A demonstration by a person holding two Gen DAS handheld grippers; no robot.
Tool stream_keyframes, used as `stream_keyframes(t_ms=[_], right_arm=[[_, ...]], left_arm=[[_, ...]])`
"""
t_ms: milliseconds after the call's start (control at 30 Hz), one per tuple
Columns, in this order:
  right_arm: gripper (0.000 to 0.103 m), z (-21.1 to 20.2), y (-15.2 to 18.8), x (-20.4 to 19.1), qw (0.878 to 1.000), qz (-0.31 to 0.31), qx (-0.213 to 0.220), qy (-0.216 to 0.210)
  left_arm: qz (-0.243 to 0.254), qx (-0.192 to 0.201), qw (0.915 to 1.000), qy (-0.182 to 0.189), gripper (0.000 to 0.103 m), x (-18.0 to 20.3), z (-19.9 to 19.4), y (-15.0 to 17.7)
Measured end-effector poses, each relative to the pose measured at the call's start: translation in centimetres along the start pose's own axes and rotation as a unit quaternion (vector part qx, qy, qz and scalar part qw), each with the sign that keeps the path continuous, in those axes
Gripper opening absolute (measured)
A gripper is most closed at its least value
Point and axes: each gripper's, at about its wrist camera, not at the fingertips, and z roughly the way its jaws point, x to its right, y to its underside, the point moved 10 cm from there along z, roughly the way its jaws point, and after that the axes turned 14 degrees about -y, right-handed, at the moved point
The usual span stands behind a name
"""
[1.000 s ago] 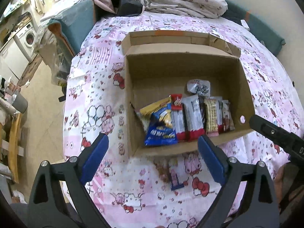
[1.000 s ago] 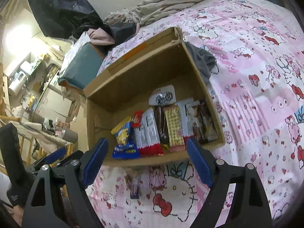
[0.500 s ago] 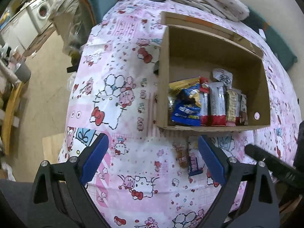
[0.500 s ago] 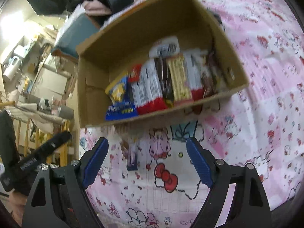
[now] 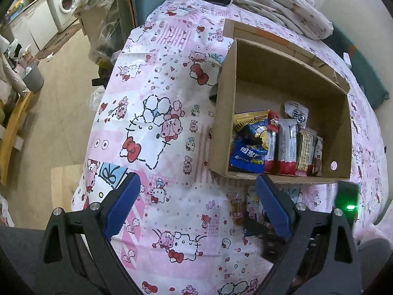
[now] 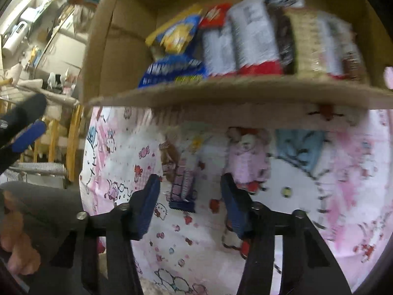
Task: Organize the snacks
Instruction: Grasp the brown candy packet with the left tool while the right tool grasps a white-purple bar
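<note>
While upright, cardboard box [image 5: 222,127], snack packets [image 5: 275,145] inside, rowed along front wall.

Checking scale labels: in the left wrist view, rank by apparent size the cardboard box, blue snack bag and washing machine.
1. cardboard box
2. blue snack bag
3. washing machine

The last two look alike; the machine is far off, so unsure.

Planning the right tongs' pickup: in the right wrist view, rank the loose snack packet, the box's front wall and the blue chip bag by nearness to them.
1. Loose snack packet, on the bedsheet between the tongs' fingers.
2. Box's front wall, beyond it.
3. Blue chip bag, inside, left.
</note>
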Motion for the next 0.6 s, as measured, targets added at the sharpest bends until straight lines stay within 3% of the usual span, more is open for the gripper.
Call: stream_keyframes(t_ms=[100,333,400,600], right_arm=[[0.02,0.3,-0.1,0.4,1.0,0.015,0.007,-0.018],[0.018,-3.0,0.7,0.4,1.0,0.012,0.022,-0.006],[0.018,-4.4,1.0,0.4,0.999,0.018,0.031,-0.003],[0.018,-9.8,1.3,0.9,0.996,0.025,0.09,0.005]], left_arm=[[-0.002,-0.008,1.0,0.003,0.093,0.0,0.3,0.2],[-0.002,-0.032,0.9993,-0.019,0.092,0.3,1.8,2.2],[0.006,-0.046,0.9988,-0.018,0.086,1.1,2.6,3.3],[0.054,-0.077,0.9955,-0.017,0.081,5.1,5.3,6.4]])
